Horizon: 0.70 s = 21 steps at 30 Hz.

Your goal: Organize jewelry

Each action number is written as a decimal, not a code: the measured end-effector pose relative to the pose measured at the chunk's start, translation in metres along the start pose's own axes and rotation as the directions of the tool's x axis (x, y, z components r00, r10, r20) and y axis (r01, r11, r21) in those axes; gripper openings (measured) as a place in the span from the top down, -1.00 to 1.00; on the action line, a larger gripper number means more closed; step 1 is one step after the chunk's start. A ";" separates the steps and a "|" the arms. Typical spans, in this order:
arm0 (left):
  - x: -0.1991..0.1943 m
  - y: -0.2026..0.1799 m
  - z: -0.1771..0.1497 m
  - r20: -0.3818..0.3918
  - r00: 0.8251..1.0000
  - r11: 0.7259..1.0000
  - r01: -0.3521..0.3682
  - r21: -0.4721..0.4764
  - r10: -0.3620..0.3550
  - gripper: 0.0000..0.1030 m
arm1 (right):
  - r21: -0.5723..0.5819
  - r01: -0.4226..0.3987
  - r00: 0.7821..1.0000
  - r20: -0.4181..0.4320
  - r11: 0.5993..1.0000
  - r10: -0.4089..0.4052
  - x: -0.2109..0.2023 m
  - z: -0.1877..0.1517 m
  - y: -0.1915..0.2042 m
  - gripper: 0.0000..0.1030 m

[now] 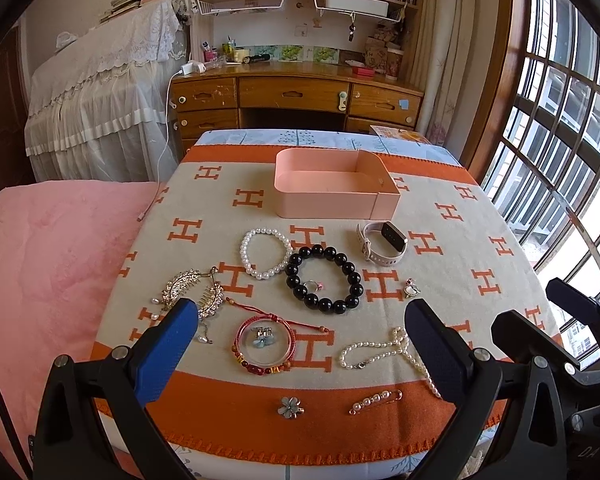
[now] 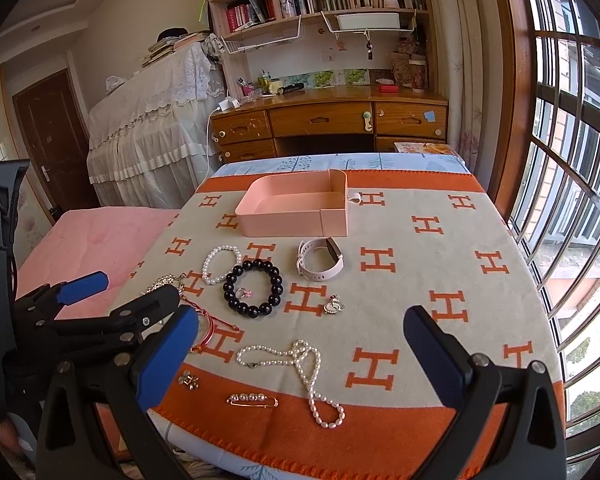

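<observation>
Jewelry lies spread on an orange-and-cream blanket (image 1: pixel 440 280). An empty pink box (image 1: pixel 332 184) (image 2: pixel 296 204) stands at the far middle. Before it lie a white pearl bracelet (image 1: pixel 266 254), a black bead bracelet (image 1: pixel 324 278) (image 2: pixel 254 286) ringing a small ring (image 1: pixel 313 287), and a pale pink watch (image 1: pixel 382 242) (image 2: pixel 320 260). Nearer are a crystal hair comb (image 1: pixel 192 292), a red cord bracelet (image 1: pixel 264 340), a pearl necklace (image 1: pixel 384 350) (image 2: pixel 300 372), a pearl pin (image 1: pixel 376 400) (image 2: pixel 252 399) and a flower brooch (image 1: pixel 291 407). My left gripper (image 1: pixel 300 320) is open over the near items. My right gripper (image 2: pixel 300 330) is open above the necklace.
A small silver charm (image 1: pixel 412 289) (image 2: pixel 334 305) lies right of the black beads. A pink quilt (image 1: pixel 40 260) covers the bed to the left. A wooden desk (image 1: pixel 300 92) with shelves stands beyond, and a barred window (image 1: pixel 560 140) runs along the right.
</observation>
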<state>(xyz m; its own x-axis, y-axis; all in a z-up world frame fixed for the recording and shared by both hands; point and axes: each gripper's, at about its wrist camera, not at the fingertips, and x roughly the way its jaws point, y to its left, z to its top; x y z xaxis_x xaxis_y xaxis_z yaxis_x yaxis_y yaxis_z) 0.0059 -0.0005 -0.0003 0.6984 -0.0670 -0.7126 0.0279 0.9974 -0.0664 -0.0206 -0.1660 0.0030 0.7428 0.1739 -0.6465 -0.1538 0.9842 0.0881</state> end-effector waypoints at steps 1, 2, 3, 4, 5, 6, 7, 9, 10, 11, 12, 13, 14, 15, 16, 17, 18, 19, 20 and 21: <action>-0.001 0.000 0.000 0.002 1.000 1.000 -0.002 0.001 0.002 -0.98 | 0.000 0.000 1.000 0.001 1.000 0.000 0.000 0.000 0.001 -1.00; -0.002 0.000 0.000 0.004 1.000 1.000 -0.003 0.001 0.003 -0.98 | 0.000 0.000 1.000 -0.001 1.000 0.000 0.000 0.000 0.000 -1.00; -0.003 0.001 0.000 0.005 1.000 1.000 -0.005 0.002 0.005 -0.98 | 0.001 0.000 1.000 -0.001 1.000 0.000 0.000 0.000 0.000 -1.00; -0.003 0.001 0.000 0.005 1.000 1.000 -0.006 0.002 0.006 -0.98 | 0.001 0.000 1.000 -0.002 1.000 0.000 -0.001 0.000 0.000 -1.00; -0.004 0.001 0.001 0.006 1.000 1.000 -0.005 0.002 0.005 -0.98 | 0.001 -0.001 1.000 -0.002 1.000 0.001 0.000 0.000 0.000 -1.00; -0.002 -0.001 0.000 0.006 1.000 1.000 -0.006 0.002 0.006 -0.98 | 0.002 -0.003 1.000 -0.001 1.000 0.003 0.000 0.000 0.000 -1.00; -0.002 -0.001 0.000 0.005 1.000 1.000 -0.007 0.003 0.007 -0.98 | 0.003 -0.002 1.000 0.000 1.000 0.002 0.000 0.000 0.000 -1.00; -0.002 -0.001 0.000 0.005 1.000 1.000 -0.009 0.005 0.009 -0.98 | 0.002 -0.001 1.000 0.002 1.000 0.001 0.000 0.000 0.001 -1.00; -0.002 -0.001 0.000 0.004 1.000 1.000 -0.010 0.005 0.010 -0.98 | 0.003 0.001 1.000 0.001 1.000 -0.001 0.000 0.000 0.000 -1.00; -0.002 -0.001 0.000 0.005 1.000 1.000 -0.010 0.007 0.010 -0.98 | 0.004 0.000 1.000 0.000 1.000 0.000 -0.001 0.000 0.000 -1.00; -0.003 0.000 0.000 0.006 1.000 1.000 -0.009 0.009 0.009 -0.98 | 0.005 0.000 1.000 0.000 1.000 0.000 -0.001 0.000 0.000 -1.00; -0.003 0.000 0.001 0.005 1.000 1.000 -0.009 0.010 0.009 -0.98 | 0.006 -0.002 1.000 -0.001 1.000 0.002 -0.001 0.000 0.000 -0.99; -0.004 0.000 0.001 0.005 1.000 1.000 -0.009 0.011 0.009 -0.98 | 0.005 -0.003 1.000 -0.002 1.000 0.003 -0.001 0.000 -0.001 -0.99; -0.003 -0.001 -0.001 0.008 1.000 1.000 -0.008 0.013 0.008 -0.98 | 0.006 -0.003 1.000 -0.003 1.000 0.003 -0.001 0.000 -0.001 -0.99; -0.004 -0.002 -0.001 0.008 1.000 1.000 -0.009 0.019 0.009 -0.98 | 0.006 -0.002 1.000 -0.002 1.000 0.002 -0.001 0.000 -0.001 -0.97; -0.004 -0.002 -0.001 0.007 1.000 1.000 -0.013 0.021 0.013 -0.98 | 0.007 -0.005 1.000 -0.003 1.000 0.005 -0.001 0.000 0.000 -0.96; -0.004 -0.002 -0.002 0.006 1.000 1.000 -0.015 0.024 0.015 -0.98 | 0.006 -0.007 1.000 -0.004 1.000 0.007 0.000 -0.001 0.000 -0.94; -0.003 -0.003 -0.003 0.003 1.000 1.000 -0.016 0.027 0.016 -0.98 | 0.006 -0.008 1.000 -0.006 1.000 0.008 0.001 -0.001 0.002 -0.93; -0.003 -0.002 -0.003 -0.001 1.000 0.999 -0.017 0.028 0.017 -0.98 | 0.006 -0.008 1.000 -0.009 1.000 0.008 0.002 -0.002 0.003 -0.92; -0.002 -0.002 -0.003 -0.005 1.000 0.999 -0.017 0.028 0.017 -0.98 | 0.006 -0.009 1.000 -0.012 1.000 0.010 0.003 -0.002 0.005 -0.90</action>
<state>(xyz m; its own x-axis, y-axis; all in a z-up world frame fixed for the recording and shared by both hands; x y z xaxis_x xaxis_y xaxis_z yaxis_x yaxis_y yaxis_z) 0.0022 -0.0024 -0.0003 0.6949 -0.0500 -0.7174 0.0357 0.9987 -0.0350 -0.0203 -0.1610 0.0004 0.7336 0.1829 -0.6545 -0.1571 0.9827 0.0985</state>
